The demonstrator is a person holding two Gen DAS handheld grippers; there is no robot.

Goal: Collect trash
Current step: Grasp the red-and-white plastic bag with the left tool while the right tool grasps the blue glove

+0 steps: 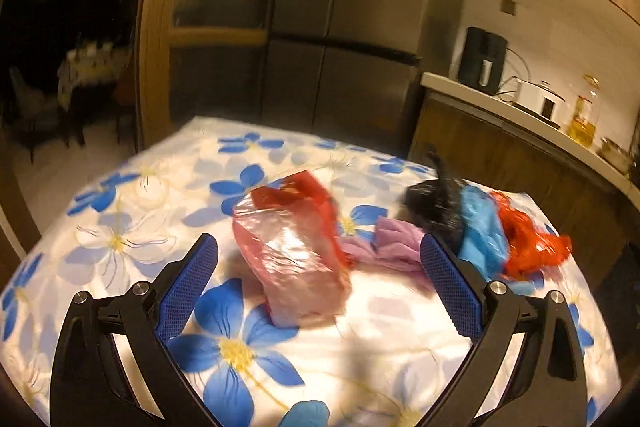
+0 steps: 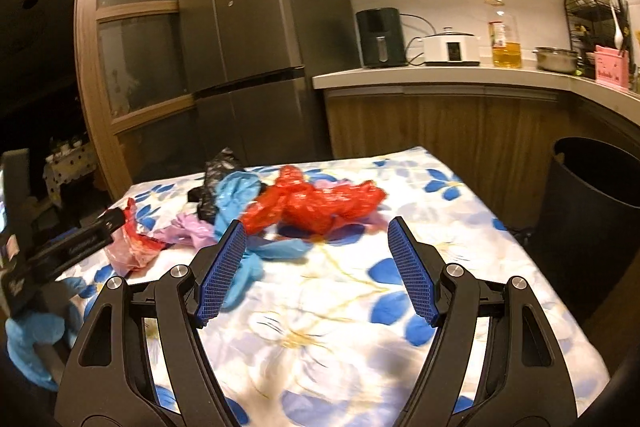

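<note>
Several crumpled plastic bags lie on a table with a blue-flower cloth (image 1: 120, 239). In the left wrist view, a pink-and-red bag (image 1: 296, 251) stands between the open fingers of my left gripper (image 1: 316, 243), untouched. Right of it lie a purple bag (image 1: 396, 247), a black bag (image 1: 436, 203), a blue bag (image 1: 480, 227) and a red bag (image 1: 528, 243). In the right wrist view, my right gripper (image 2: 318, 229) is open and empty, just short of the red bag (image 2: 316, 205). The blue bag (image 2: 236, 199), black bag (image 2: 216, 175), purple bag (image 2: 188, 231) and pink bag (image 2: 132, 247) lie to the left there. My left gripper (image 2: 108, 219) reaches in from the left.
A dark trash bin (image 2: 592, 211) stands on the floor right of the table. Behind are a grey fridge (image 2: 256, 39) and a counter (image 2: 440, 73) with appliances and an oil bottle. A wooden door frame (image 2: 100, 67) is at the back left.
</note>
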